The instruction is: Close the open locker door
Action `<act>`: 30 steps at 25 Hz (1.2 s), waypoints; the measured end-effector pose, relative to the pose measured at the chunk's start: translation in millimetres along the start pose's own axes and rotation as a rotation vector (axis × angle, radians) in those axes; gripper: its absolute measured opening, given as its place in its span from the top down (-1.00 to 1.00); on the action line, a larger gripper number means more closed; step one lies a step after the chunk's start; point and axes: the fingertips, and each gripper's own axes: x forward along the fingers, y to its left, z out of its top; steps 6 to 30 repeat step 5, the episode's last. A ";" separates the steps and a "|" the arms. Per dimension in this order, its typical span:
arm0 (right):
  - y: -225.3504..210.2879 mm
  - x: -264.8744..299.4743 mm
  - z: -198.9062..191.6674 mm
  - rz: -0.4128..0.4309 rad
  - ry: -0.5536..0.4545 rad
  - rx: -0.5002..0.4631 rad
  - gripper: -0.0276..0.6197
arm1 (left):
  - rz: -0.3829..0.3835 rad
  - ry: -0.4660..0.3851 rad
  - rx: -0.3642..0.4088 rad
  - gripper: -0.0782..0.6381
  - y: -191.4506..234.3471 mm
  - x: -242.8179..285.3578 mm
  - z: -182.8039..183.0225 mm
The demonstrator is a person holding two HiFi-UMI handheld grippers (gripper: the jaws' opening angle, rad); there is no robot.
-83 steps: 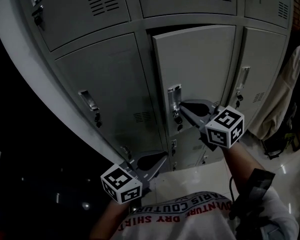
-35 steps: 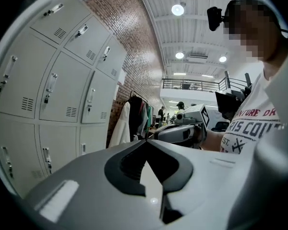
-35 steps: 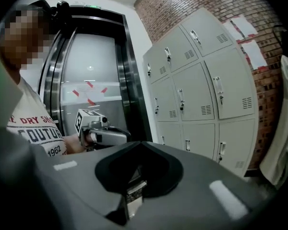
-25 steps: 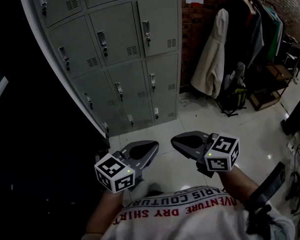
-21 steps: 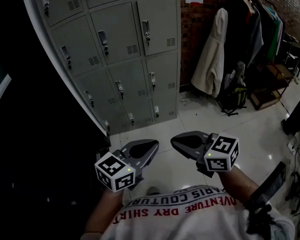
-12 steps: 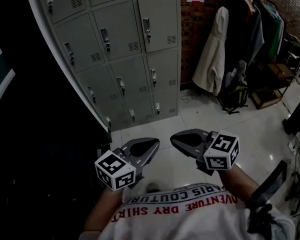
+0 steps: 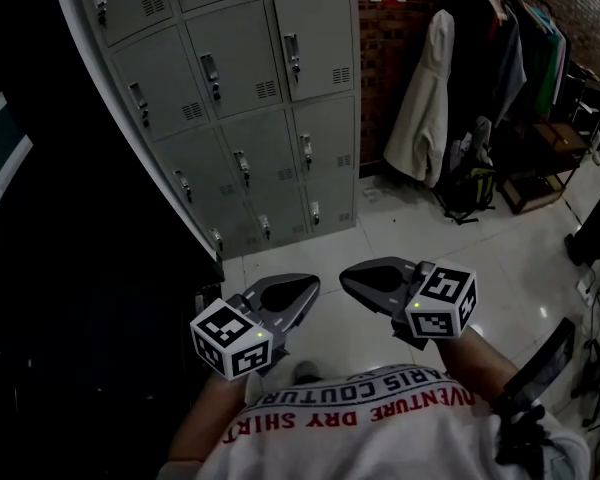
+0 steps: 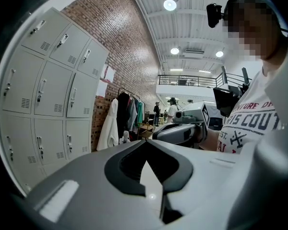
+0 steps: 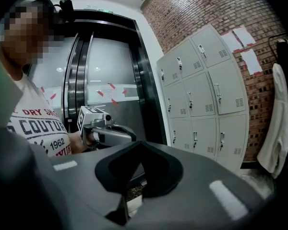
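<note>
The left gripper (image 7: 313,286) and the right gripper (image 7: 346,274) are held side by side over the pale tiled floor (image 7: 400,230). They are well apart from the locker bank (image 7: 242,118), out in front of its lowest row. The left gripper's jaws are brought together at their tips, and nothing is held between them. The right gripper's jaws are likewise pressed tip to tip and are empty. The two grippers are kept near each other without touching, with a marker cube (image 7: 232,338) carried at the rear of the left one.

Every locker door (image 7: 227,63) seen in the locker bank is set flush in its frame. The door of the task cannot be told from the rest. A brick wall (image 7: 380,38) is joined to the right end of the locker bank. Further right along that wall a pale coat (image 7: 425,98) is hung beside darker clothes. A dark bag (image 7: 467,183) is set on the floor below the coat. The side of the locker bank away from the wall is lost in darkness. The person's printed white shirt (image 7: 370,423) is seen on the near side of the grippers, farthest from the locker bank.
</note>
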 end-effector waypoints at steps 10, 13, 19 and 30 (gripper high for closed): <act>0.7 -7.3 3.5 0.005 0.004 0.001 0.93 | 0.012 0.002 -0.006 0.77 -2.9 0.1 3.4; 0.7 -7.3 3.5 0.005 0.004 0.001 0.93 | 0.012 0.002 -0.006 0.77 -2.9 0.1 3.4; 0.7 -7.3 3.5 0.005 0.004 0.001 0.93 | 0.012 0.002 -0.006 0.77 -2.9 0.1 3.4; 0.7 -7.3 3.5 0.005 0.004 0.001 0.93 | 0.012 0.002 -0.006 0.77 -2.9 0.1 3.4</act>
